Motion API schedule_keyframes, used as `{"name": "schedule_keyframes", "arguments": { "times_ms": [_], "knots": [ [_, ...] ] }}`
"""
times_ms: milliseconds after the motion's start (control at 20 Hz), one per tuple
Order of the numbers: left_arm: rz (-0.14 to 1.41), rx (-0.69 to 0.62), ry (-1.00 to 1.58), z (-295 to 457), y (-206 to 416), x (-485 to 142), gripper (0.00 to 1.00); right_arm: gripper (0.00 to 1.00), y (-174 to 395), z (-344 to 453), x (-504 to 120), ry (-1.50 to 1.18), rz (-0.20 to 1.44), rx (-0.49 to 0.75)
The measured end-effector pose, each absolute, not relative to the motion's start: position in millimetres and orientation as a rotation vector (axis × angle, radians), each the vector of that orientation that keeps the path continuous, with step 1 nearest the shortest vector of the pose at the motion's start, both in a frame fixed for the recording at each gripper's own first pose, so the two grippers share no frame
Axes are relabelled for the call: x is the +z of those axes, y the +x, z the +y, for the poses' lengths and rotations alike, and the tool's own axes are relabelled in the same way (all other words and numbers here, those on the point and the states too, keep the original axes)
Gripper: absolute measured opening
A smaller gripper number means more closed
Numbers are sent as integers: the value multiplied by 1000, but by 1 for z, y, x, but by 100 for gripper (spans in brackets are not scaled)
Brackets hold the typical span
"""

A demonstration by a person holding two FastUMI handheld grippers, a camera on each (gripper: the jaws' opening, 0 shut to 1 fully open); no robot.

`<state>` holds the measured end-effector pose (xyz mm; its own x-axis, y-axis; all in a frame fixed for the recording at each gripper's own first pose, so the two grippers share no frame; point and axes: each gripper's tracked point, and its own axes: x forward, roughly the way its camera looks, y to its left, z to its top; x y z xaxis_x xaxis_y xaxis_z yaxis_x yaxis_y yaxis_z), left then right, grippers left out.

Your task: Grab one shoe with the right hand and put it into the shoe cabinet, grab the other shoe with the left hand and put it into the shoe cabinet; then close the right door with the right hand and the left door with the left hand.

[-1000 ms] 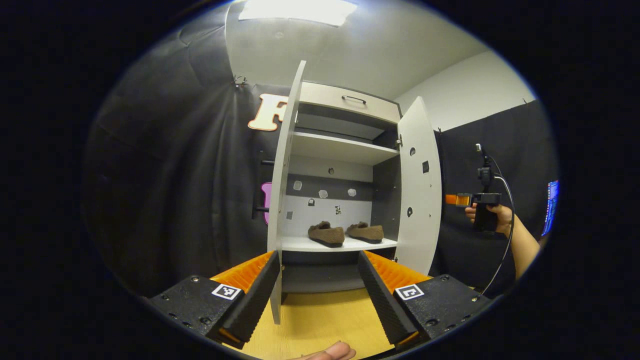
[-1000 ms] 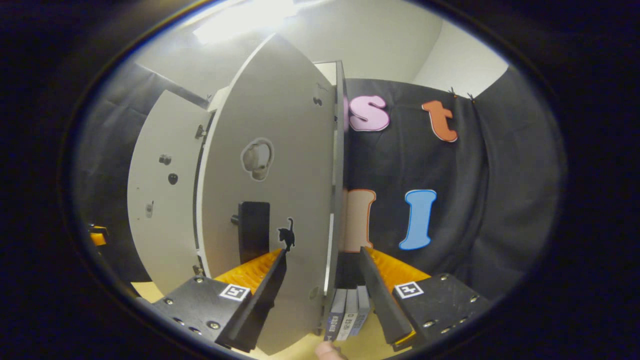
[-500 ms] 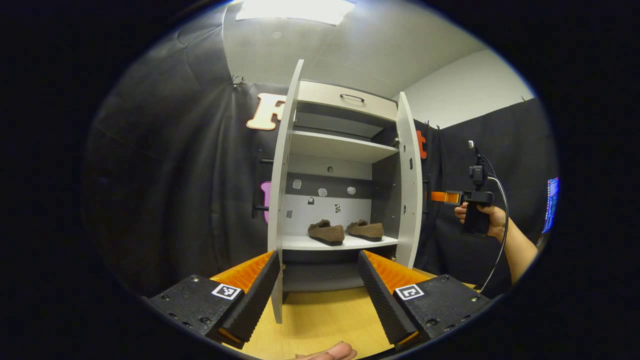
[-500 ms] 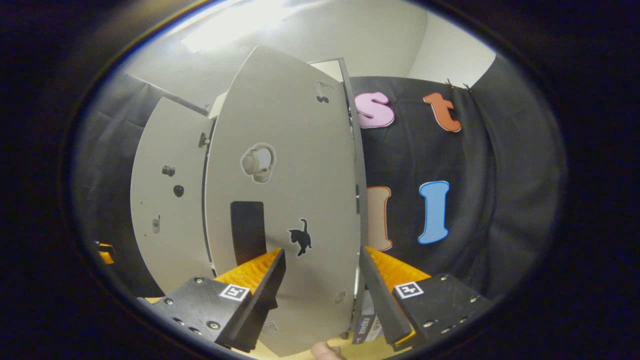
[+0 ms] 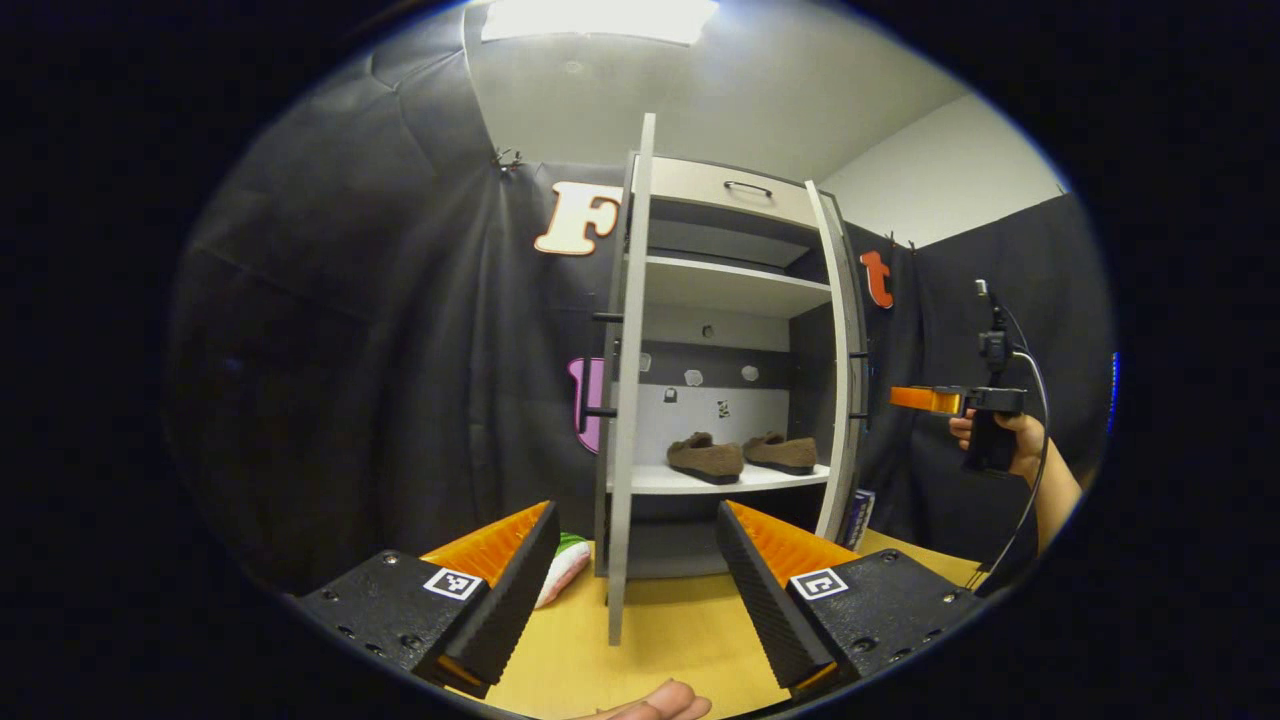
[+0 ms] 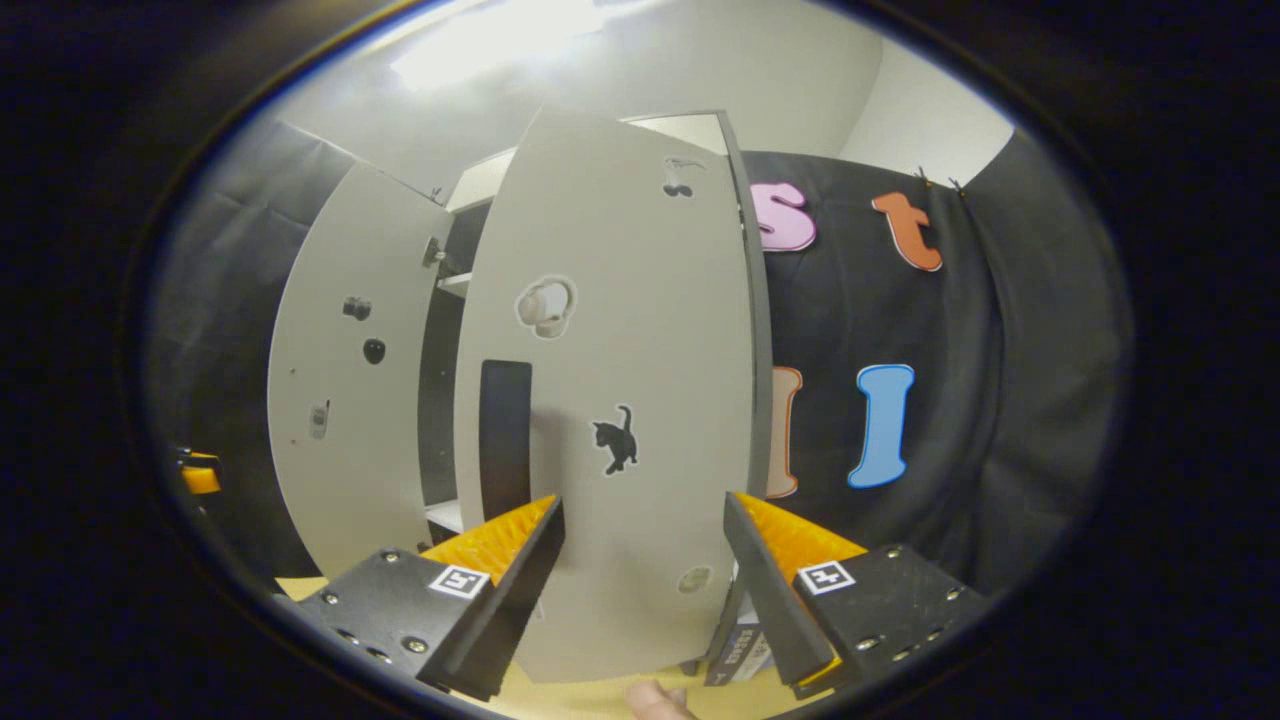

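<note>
Shoes (image 5: pixel 740 455), two brown ones, are sitting side by side on a white shelf (image 5: pixel 700 480) inside the shoe cabinet (image 5: pixel 730 370), which is standing on a yellow wooden surface (image 5: pixel 660 620). We are holding the left claw (image 5: pixel 635 580) low over that surface with its fingers spread apart and gripping nothing; the left door (image 5: pixel 625 400) is showing edge-on just ahead of it. In the left gripper view the right door (image 5: pixel 840 380) is also standing nearly edge-on, and beyond it a hand (image 5: pixel 1000 440) is holding the right claw off to the side. In the right gripper view the right claw (image 6: pixel 645 590) is spread apart and empty, facing the outer face of the right door (image 6: pixel 620 400) with its black handle (image 6: pixel 505 430) and cat sticker (image 6: pixel 615 440). Black cloth is lining the booth under a bright ceiling light (image 5: pixel 600 20). Small boxes (image 5: pixel 858 515) are leaning by the cabinet's base.
</note>
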<state>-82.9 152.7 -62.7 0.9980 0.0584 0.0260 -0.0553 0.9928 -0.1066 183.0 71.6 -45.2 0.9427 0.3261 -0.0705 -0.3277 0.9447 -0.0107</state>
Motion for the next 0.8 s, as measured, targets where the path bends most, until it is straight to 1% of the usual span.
{"name": "schedule_keyframes", "arguments": {
  "times_ms": [50,100,150,200,250,300,350,400,450,600,650,800],
  "knots": [
    [-27,66,-104,161,-81,-63,96,98,180,71,-47,-18,69,328],
    [-26,77,-102,170,-80,-62,96,96,178,71,-50,-16,71,329],
    [-29,93,-102,179,-76,-60,96,96,174,71,-54,-15,77,330],
    [-32,116,-103,193,-74,-57,93,96,170,71,-58,-17,84,330],
    [-30,140,-103,206,-70,-56,96,96,167,70,-60,-10,85,331],
    [-30,160,-103,217,-67,-54,93,96,164,70,-60,-2,85,333],
    [-30,183,-104,230,-62,-51,93,96,160,69,-60,6,86,337],
    [-24,192,-98,241,-56,-49,93,96,157,69,-57,16,81,339],
    [-14,198,-90,251,-49,-50,96,94,154,67,-53,28,74,335],
    [-20,238,-89,285,-30,-38,96,98,144,63,-41,49,41,322],
    [-24,250,-89,295,-23,-35,96,96,142,60,-39,50,32,312],
    [-17,243,-113,309,1,-34,96,96,131,55,-36,57,44,267]
  ]
}}
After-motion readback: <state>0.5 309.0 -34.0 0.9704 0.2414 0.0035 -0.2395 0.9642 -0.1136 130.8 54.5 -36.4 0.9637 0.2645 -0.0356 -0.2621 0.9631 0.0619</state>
